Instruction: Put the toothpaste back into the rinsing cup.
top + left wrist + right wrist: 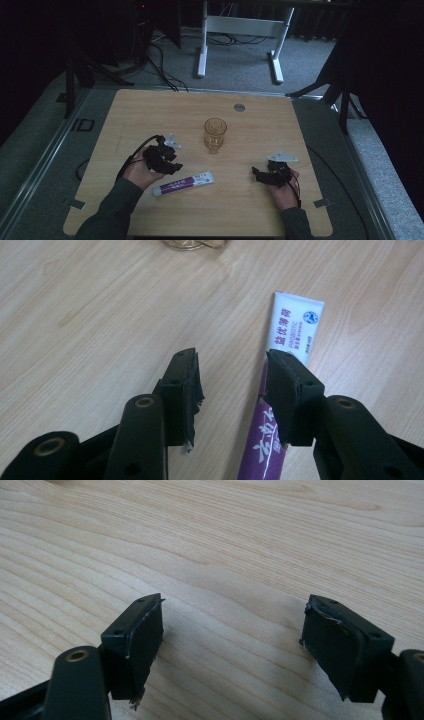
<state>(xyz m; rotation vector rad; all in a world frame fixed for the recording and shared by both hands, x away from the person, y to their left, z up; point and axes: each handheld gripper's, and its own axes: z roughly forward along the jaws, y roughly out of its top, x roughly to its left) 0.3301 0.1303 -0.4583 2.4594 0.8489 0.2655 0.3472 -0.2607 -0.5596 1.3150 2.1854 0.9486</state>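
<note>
**Toothpaste tube not yet picked up**

The purple-and-white plastic toothpaste tube (183, 183) lay flat on the light wooden tabletop (250, 215), nearer the person than the amber ribbed drinking glass (215, 134). The left gripper (232, 385) hovered just over the tube's purple end with its jaws spread, one jaw above the tube and the other beside it, gripping nothing. The right gripper (232, 635) sat well apart over bare wood, jaws wide and empty. By my judgement, the grasp and everything after it remained to do.
</note>
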